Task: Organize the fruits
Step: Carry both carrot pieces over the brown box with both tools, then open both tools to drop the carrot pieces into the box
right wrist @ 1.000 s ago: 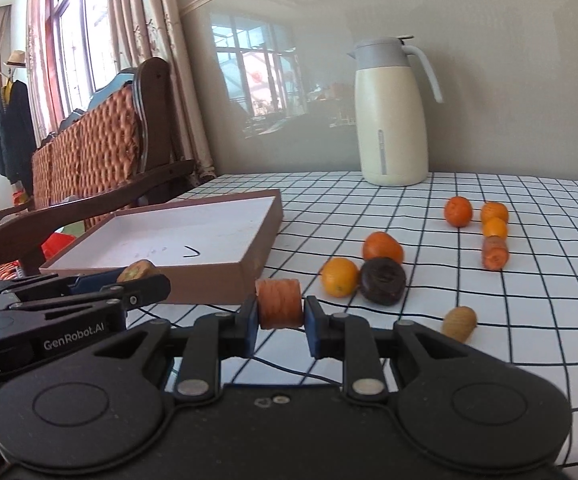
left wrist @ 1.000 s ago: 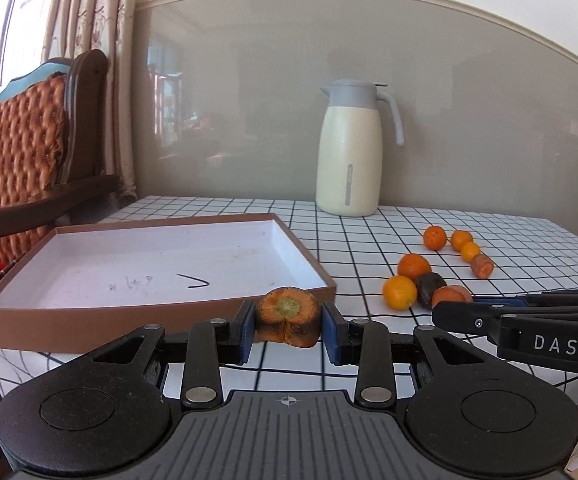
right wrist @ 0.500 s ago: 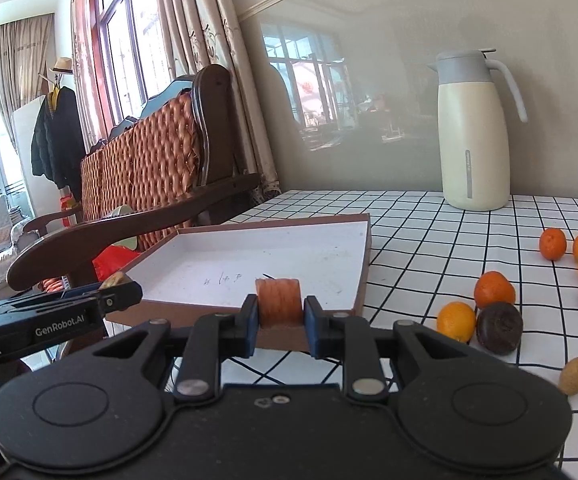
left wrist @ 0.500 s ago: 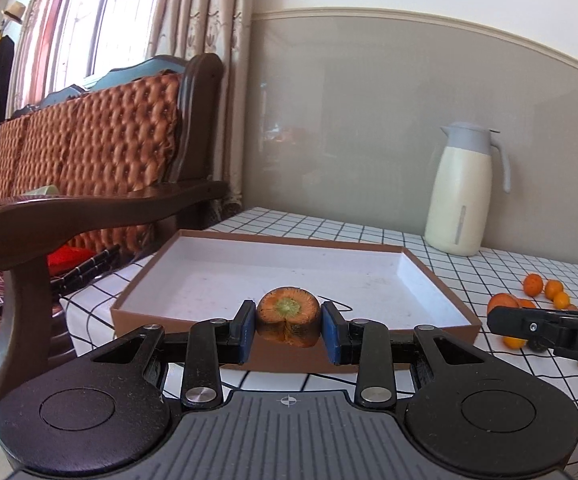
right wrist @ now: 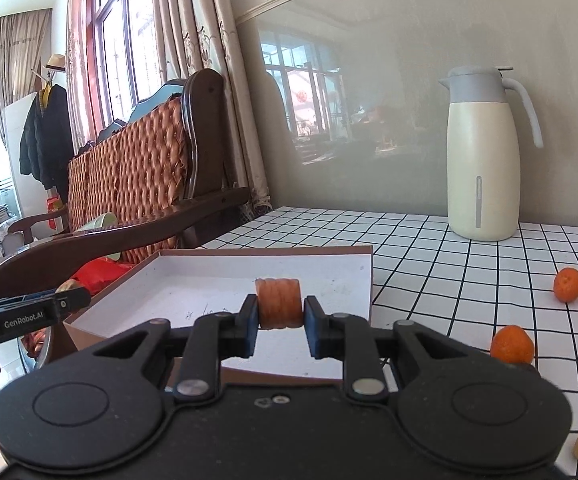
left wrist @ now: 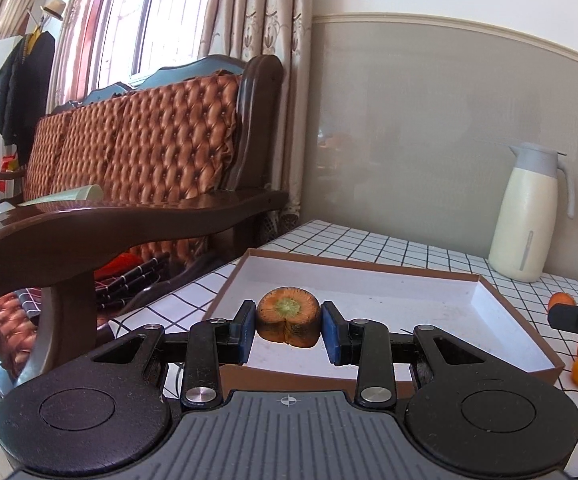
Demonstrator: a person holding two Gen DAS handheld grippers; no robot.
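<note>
- Pinching carrot stub (left wrist: 288, 316) in my left gripper (left wrist: 288, 330), short carrot chunk (right wrist: 279, 308) in right gripper (right wrist: 279, 330), both over box (left wrist: 521, 336).
- Chunks look stiff, light; flat-side grip seems safest.

Home living room: tufted wooden sofa (left wrist: 161, 140), curtained window (right wrist: 129, 40), coat rack with hat (right wrist: 49, 120), thermos jug (right wrist: 485, 160) on checked tablecloth (right wrist: 429, 248).
</note>
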